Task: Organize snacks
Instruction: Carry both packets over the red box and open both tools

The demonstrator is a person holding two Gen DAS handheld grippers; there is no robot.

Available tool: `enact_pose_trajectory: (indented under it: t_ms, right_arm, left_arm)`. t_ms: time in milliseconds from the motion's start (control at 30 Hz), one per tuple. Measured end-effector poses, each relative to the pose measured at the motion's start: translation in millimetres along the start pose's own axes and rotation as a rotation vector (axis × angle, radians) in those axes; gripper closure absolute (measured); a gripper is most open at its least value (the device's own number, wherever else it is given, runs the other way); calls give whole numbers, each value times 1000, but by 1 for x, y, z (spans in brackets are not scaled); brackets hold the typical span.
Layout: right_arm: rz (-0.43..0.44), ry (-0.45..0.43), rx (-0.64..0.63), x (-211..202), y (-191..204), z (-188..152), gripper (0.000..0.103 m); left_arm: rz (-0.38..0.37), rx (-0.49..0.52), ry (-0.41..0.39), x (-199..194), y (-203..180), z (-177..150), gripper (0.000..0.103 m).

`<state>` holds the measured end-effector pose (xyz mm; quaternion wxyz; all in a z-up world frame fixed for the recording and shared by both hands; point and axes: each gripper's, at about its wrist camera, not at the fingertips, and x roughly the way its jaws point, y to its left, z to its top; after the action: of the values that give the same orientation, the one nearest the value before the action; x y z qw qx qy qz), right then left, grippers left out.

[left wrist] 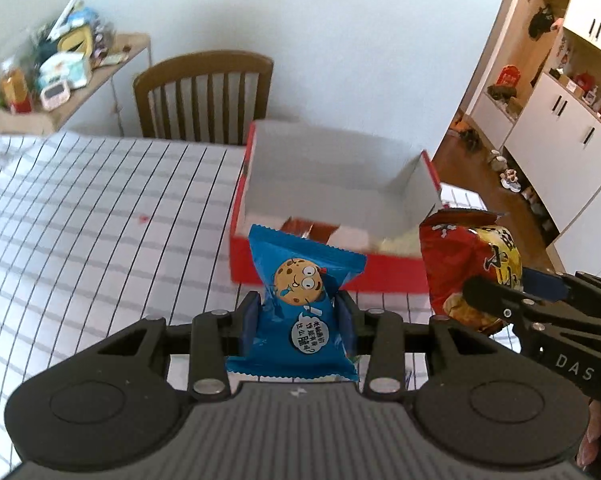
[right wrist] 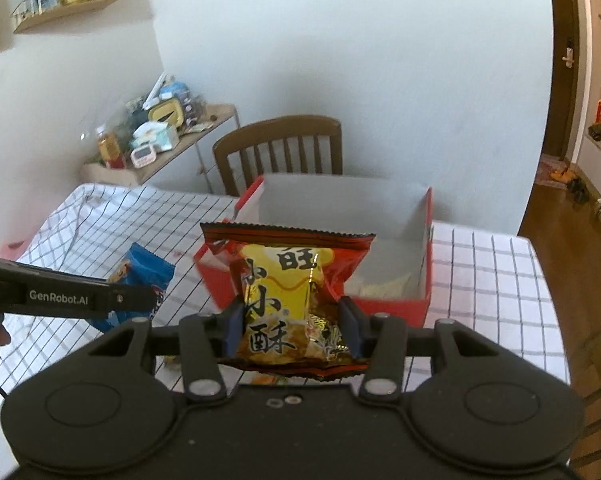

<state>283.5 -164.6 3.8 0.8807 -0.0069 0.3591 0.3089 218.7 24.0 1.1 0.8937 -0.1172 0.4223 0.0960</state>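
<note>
My left gripper is shut on a blue cookie packet and holds it above the checked tablecloth, just in front of the red box. My right gripper is shut on a red and yellow snack bag held in front of the same red box. The bag also shows at the right of the left wrist view, and the blue packet at the left of the right wrist view. The box has white inner walls and holds a few snacks at its near end.
A table with a white checked cloth carries the box. A wooden chair stands behind the table. A cluttered shelf is at the far left. White cabinets line the right side.
</note>
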Motion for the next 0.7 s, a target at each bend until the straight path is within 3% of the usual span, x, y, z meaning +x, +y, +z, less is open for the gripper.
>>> enact_pose_trajectory:
  t_ms: [333, 700]
  right_arm:
    - [-56, -13, 27, 31, -18, 39, 56]
    - [-115, 46, 68, 86, -42, 57, 55]
  left_arm:
    - [36, 85, -4, 31, -22, 56, 64]
    - [69, 113, 52, 92, -29, 99, 64]
